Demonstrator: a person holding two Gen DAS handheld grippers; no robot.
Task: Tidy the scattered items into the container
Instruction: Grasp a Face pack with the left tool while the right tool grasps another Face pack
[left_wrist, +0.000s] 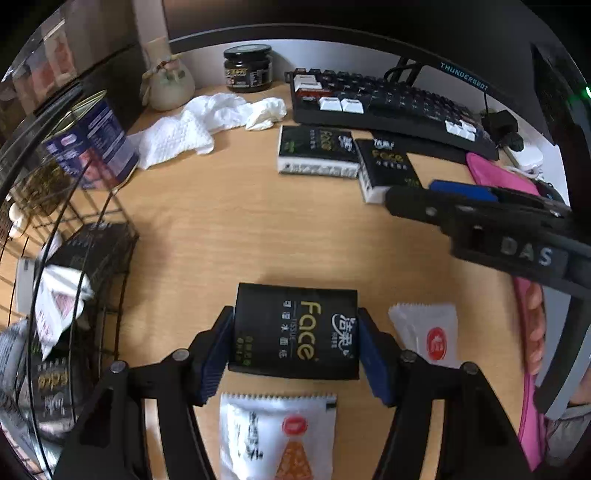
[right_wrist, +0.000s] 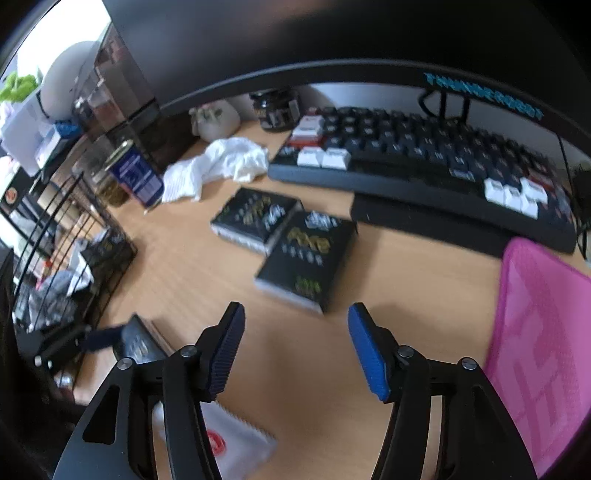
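My left gripper (left_wrist: 295, 332) is shut on a black "Face" tissue pack (left_wrist: 295, 332), held above the wooden desk. Two white snack sachets lie under and beside it, one below (left_wrist: 277, 435) and one to the right (left_wrist: 428, 336). Two more black tissue packs lie near the keyboard, one on the left (left_wrist: 317, 155) and one on the right (left_wrist: 388, 170); they also show in the right wrist view (right_wrist: 255, 218) (right_wrist: 310, 254). My right gripper (right_wrist: 295, 343) is open and empty above the desk; it reaches in from the right in the left wrist view (left_wrist: 443, 201). A black wire basket (left_wrist: 88, 280) at left holds several packs.
A keyboard (left_wrist: 388, 99) and monitor stand at the back. A crumpled white cloth (left_wrist: 207, 122), a dark jar (left_wrist: 247, 68), a vase (left_wrist: 170, 79) and a blue tin (left_wrist: 92, 144) sit at back left. A pink mat (right_wrist: 546, 350) lies at right.
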